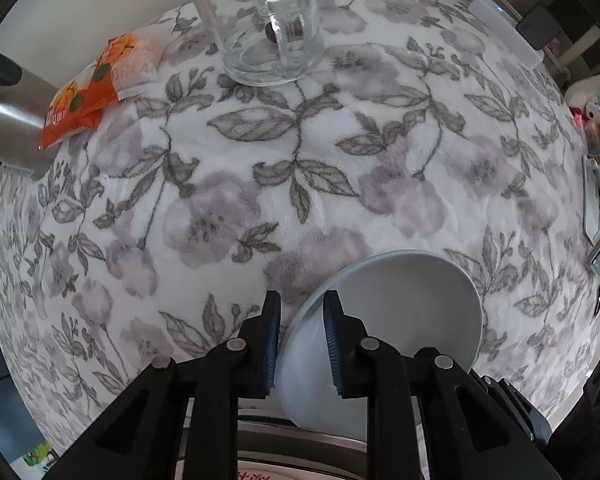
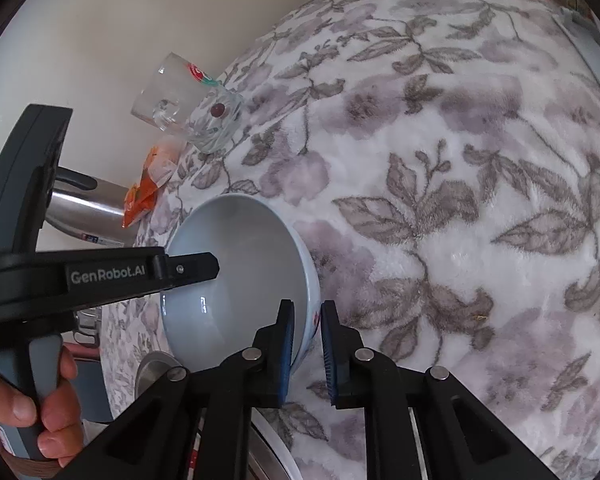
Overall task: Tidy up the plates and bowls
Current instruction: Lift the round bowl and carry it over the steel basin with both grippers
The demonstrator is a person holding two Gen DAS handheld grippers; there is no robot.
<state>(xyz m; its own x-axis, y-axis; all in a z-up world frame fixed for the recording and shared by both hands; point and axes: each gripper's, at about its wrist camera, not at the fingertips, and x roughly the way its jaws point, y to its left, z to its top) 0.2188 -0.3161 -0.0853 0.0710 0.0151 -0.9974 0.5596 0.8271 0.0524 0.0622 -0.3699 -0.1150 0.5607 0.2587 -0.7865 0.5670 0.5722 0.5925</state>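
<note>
**Both grippers clamp the rim of one pale bowl at the near edge of the table**

The pale blue bowl (image 1: pixel 396 320) sits low in both views, tilted, close to the table's near edge. In the left wrist view the left gripper (image 1: pixel 302 344) has its two blue pads on each side of the bowl's wall, one pad inside and one outside, and it is clenched on the rim. In the right wrist view the right gripper (image 2: pixel 306 350) grasps the opposite side of the rim in the same way, with the wall pinched between its pads. The left gripper (image 2: pixel 204 266) reaches into that view from the left, held by a hand (image 2: pixel 40 408) in the lower left corner.

The flowered tablecloth (image 1: pixel 300 184) is free over the whole middle of the left wrist view. A glass mug (image 1: pixel 260 28) stands at the top centre and an orange snack packet (image 1: pixel 100 84) lies at the upper left, both near the far edge beside the wall. A white box (image 1: pixel 504 32) lies at the upper right edge.

A steel kettle (image 2: pixel 88 204) is partly hidden behind the left gripper. Below the bowl something round and metallic (image 2: pixel 152 372) is cut off by the grippers; I cannot tell what it is. The objects at the right border of the left wrist view are too distorted to tell.
</note>
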